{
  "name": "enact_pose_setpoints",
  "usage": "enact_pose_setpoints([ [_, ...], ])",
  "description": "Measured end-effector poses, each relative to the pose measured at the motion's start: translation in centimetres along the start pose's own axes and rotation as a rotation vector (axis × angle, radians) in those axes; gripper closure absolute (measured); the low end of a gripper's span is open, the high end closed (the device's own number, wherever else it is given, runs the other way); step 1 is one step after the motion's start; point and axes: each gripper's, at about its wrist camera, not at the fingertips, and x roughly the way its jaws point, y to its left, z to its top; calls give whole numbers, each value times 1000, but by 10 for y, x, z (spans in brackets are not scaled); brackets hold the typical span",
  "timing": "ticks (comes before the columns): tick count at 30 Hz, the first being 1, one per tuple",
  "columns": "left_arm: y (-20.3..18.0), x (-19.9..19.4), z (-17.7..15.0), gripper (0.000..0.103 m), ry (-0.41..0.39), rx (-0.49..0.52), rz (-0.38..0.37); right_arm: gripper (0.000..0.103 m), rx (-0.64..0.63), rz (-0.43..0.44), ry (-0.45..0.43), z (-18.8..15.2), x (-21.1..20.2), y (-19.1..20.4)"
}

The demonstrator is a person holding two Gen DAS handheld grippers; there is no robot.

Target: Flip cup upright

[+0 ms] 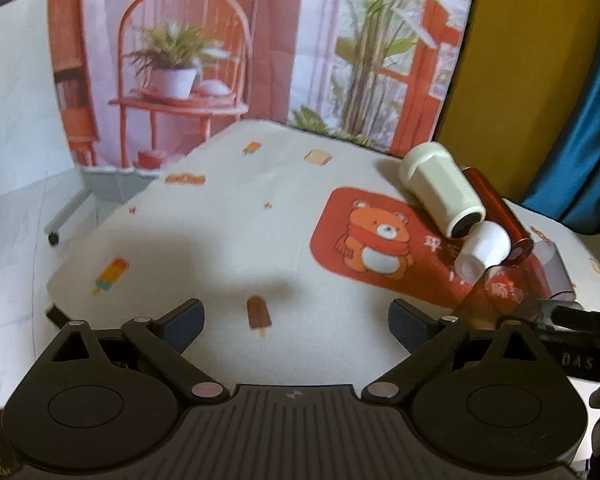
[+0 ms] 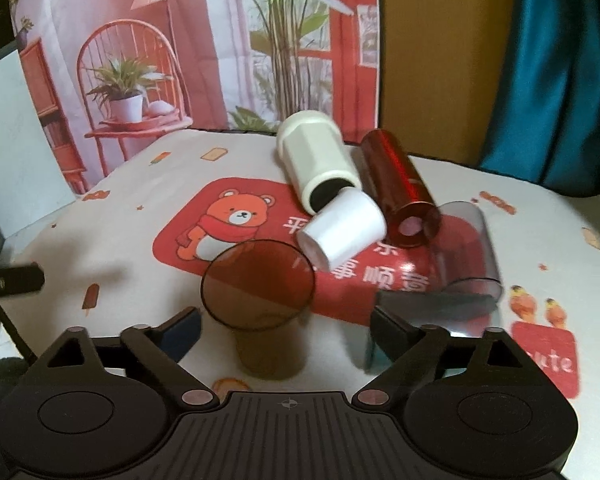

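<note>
We see the right gripper [image 2: 286,330] w/ jaws wide apart, the translucent brown-tinted plastic cup [image 2: 259,304] upright between them on the cartoon-print tablecloth [image 2: 112,240]; contact unclear. Left gripper [image 1: 296,322] is wide open, holding nothing. Behind lie a cream cylindrical tumbler [image 2: 318,160], white paper cup [image 2: 342,228], red metallic tube [image 2: 398,188] and clear grey plastic cup [image 2: 466,248], all on their sides.
</note>
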Motion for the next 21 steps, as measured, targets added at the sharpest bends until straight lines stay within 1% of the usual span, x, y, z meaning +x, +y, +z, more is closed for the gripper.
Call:
enact_pose_setpoints([
  [1, -2, -4, 3, 3, -9, 18, -11, 8, 1, -1, -4, -1, -7, 0],
  [3, -4, -16, 9, 0, -32, 54, -25, 0, -1, -10, -19, -3, -22, 0],
  [8, -6, -49, 20, 0, -92, 113, -41, 0, 19, -18, -70, -6, -64, -2],
  [14, -13, -85, 22, 0, -123, 173, -29, 0, 71, -21, -107, -13, -111, -5],
  [17, -17, -99, 18, 0, -134, 192, -29, 0, 86, -24, -122, -20, -131, -3],
  [21, -25, -110, 8, 0, -122, 210, -46, 0, 114, -32, -137, -31, -150, -4],
])
